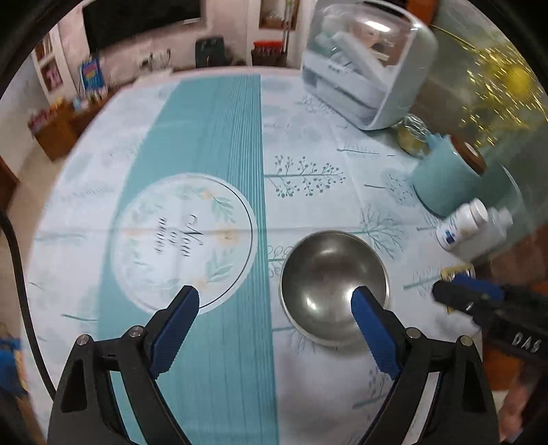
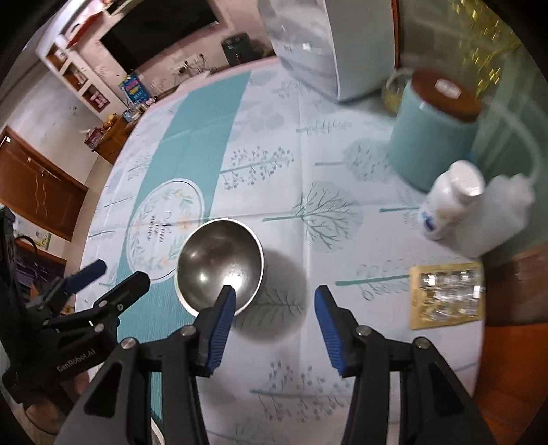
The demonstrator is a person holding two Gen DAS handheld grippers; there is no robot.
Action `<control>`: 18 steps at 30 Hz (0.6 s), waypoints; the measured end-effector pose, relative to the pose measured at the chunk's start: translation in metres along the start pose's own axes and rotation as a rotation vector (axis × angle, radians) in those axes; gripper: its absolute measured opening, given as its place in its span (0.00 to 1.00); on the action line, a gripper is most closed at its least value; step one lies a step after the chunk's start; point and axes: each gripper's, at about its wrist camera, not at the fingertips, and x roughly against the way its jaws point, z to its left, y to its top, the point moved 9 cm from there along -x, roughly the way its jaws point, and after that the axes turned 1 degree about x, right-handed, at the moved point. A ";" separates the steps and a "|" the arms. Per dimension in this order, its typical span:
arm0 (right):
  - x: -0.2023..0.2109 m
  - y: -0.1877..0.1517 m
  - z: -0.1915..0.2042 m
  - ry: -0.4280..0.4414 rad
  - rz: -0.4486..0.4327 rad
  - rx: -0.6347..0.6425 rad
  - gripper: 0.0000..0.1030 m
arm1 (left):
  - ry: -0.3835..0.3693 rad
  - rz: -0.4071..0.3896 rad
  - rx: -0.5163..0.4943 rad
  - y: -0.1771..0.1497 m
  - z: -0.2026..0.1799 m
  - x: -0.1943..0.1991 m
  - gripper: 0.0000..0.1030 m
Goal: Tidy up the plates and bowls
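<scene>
Both empty and spread, left gripper (image 1: 275,301) and right gripper (image 2: 275,297) above steel bowl (image 1: 334,285) upright on tablecloth (image 1: 212,137); slick rim likely to skid toward bottle (image 2: 448,202), blur hiding clearance.

1. We are in a home, in a living or dining room.
2. Near us a printed tablecloth (image 1: 219,143) covers the table, with a lidded dish cabinet (image 1: 366,61) at its far right.
3. Far left, a dark television (image 2: 161,30) hangs on the wall beside built-in shelves (image 2: 78,78).
4. A wooden sideboard (image 1: 58,130) with small household clutter stands below.
</scene>
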 end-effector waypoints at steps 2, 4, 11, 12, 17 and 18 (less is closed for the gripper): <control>-0.020 0.002 -0.002 0.005 0.031 -0.026 0.47 | -0.011 0.032 0.022 0.000 0.003 -0.022 0.86; -0.037 0.003 -0.001 0.024 0.057 -0.049 0.47 | -0.036 0.059 0.039 -0.002 0.002 -0.038 0.84; -0.071 -0.003 0.008 0.050 0.122 -0.060 0.32 | -0.150 0.179 0.102 -0.017 -0.007 -0.076 0.38; -0.075 -0.004 0.009 0.053 0.134 -0.064 0.22 | -0.165 0.199 0.112 -0.019 -0.009 -0.079 0.31; -0.081 -0.007 0.012 0.069 0.157 -0.074 0.10 | -0.146 0.231 0.104 -0.028 -0.010 -0.085 0.09; -0.080 -0.008 0.012 0.065 0.159 -0.068 0.10 | -0.152 0.234 0.106 -0.029 -0.010 -0.083 0.09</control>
